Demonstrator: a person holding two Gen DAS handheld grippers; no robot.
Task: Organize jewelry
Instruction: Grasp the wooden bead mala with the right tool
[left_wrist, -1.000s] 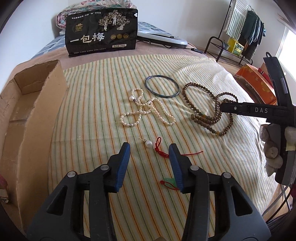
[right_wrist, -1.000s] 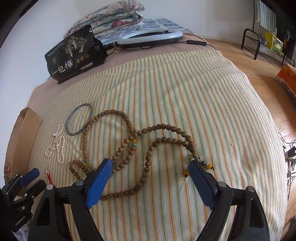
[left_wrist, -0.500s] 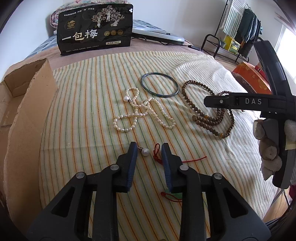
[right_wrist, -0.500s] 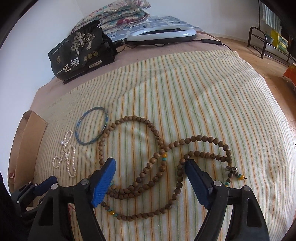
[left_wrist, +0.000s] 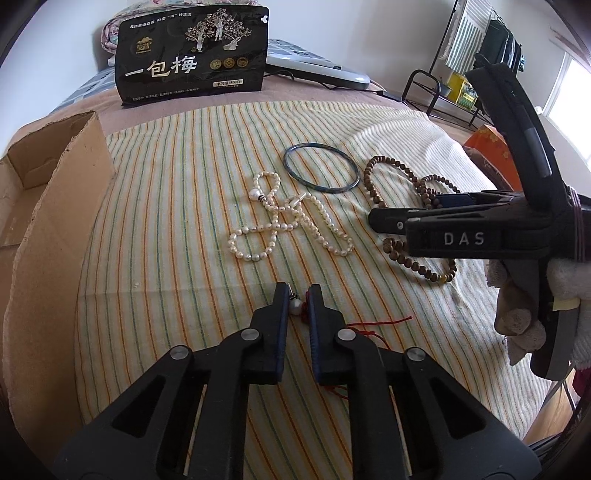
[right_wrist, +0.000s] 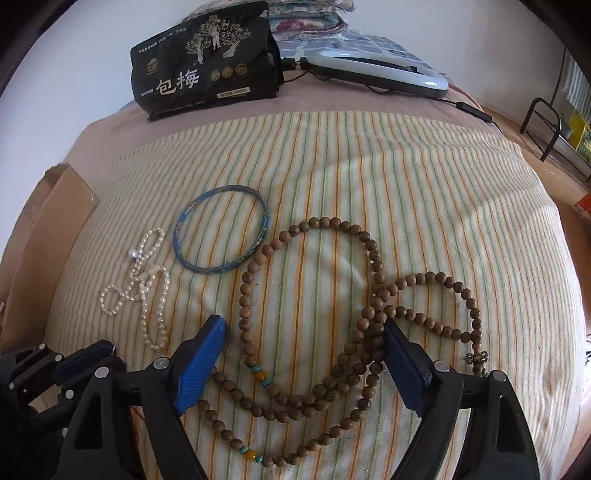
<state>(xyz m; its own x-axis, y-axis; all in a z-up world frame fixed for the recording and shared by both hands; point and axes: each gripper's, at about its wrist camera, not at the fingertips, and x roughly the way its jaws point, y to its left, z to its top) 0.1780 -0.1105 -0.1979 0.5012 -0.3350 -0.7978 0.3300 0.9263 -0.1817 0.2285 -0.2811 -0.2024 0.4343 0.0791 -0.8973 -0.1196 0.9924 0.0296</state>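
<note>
Fingers of the left gripper stood nearly together with the pearl earring between their tips — whether the pads already pinched it, I could not tell. The earring lay dead ahead of those fingers on the striped cloth, its red cord pendant trailing off to the right under the right-hand finger. The right gripper was spread wide over the wooden bead necklace, one finger to either side of the loops, which ran crosswise to it. The left was much the nearer to the earring. The cardboard box stood open at the far left — no jewelry showed in its visible part.
</note>
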